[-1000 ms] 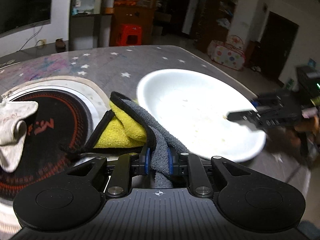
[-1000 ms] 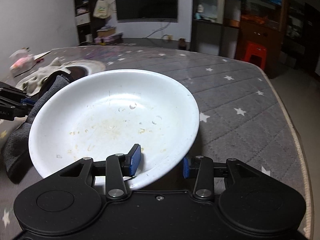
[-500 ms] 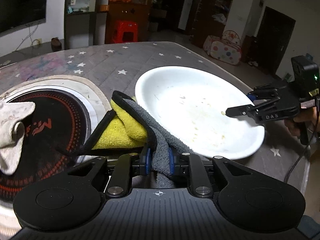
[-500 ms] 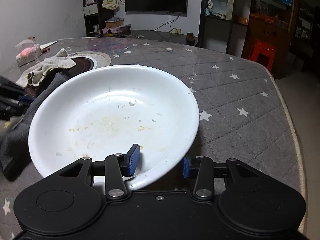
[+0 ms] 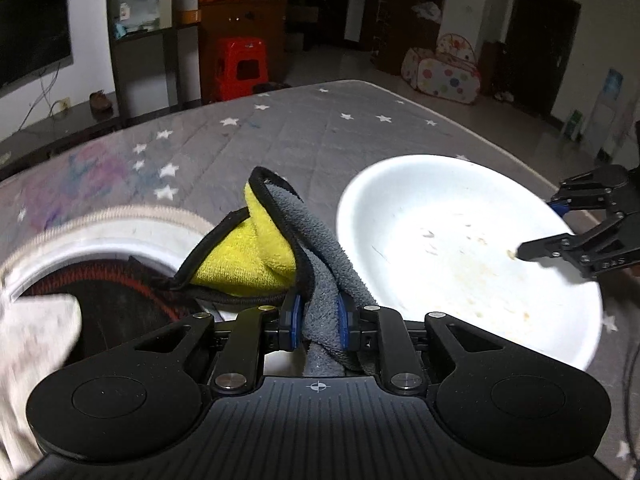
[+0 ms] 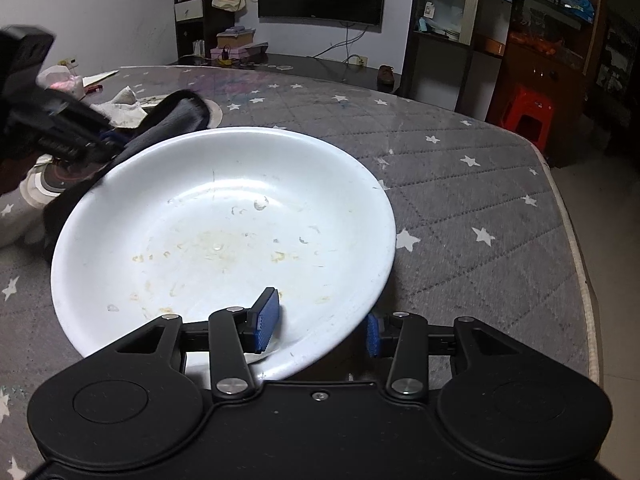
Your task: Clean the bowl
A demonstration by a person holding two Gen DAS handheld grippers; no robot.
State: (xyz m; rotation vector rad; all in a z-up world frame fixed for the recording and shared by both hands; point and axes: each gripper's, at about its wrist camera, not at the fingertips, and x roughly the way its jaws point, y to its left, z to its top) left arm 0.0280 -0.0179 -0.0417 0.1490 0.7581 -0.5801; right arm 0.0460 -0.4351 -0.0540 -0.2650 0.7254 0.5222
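My left tongs [image 5: 318, 322] clamped tight on gray-and-yellow cloth [image 5: 280, 248], just beside bowl [image 6: 224, 240]. My right tongs [image 6: 320, 326] straddle bowl's near rim, 1 pad inside, 1 outside, bowl gripped. Bowl on gray starred tabletop [image 6: 460, 184], food smears inside.

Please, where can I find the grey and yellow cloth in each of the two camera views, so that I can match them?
Left wrist view: the cloth is at centre, rising from the left tool, left of the white bowl.
Right wrist view: the cloth is at upper left, only its grey side showing, behind the bowl's far rim.
Shared landmark: the white bowl.
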